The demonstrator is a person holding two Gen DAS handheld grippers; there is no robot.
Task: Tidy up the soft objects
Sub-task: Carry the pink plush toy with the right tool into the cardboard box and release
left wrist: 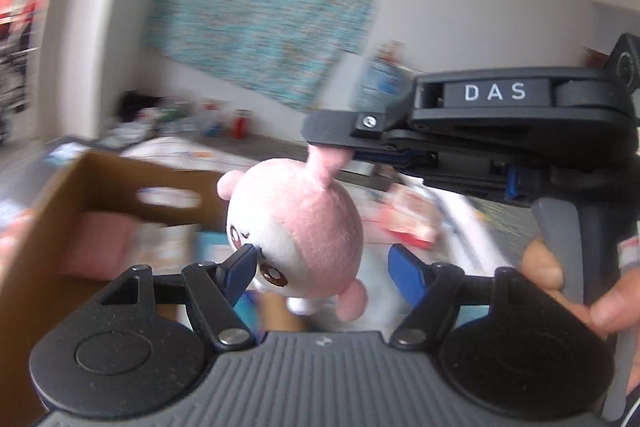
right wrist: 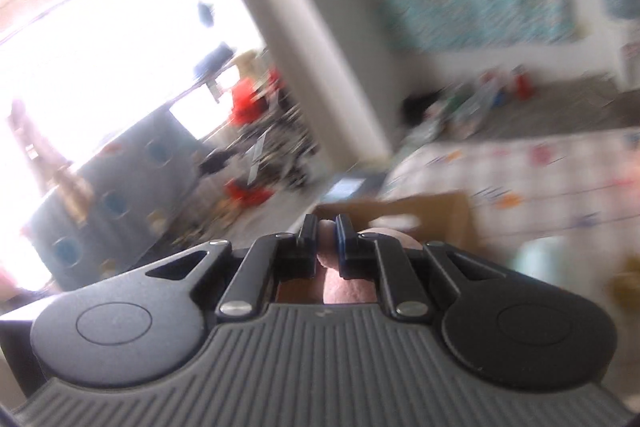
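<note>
A pink and white plush toy hangs in the air by one ear. My right gripper comes in from the right in the left wrist view and is shut on that ear. In the right wrist view the right gripper has the pink ear pinched between its pads, with the plush bulging below. My left gripper is open around the toy's lower body. Its left fingertip is at the toy's face; the right fingertip stands apart from it.
An open cardboard box with a hand slot sits low on the left, holding a pink soft item. The box lies beside a bed with a patterned sheet. A hand grips the right gripper's handle. Clutter lines the far wall.
</note>
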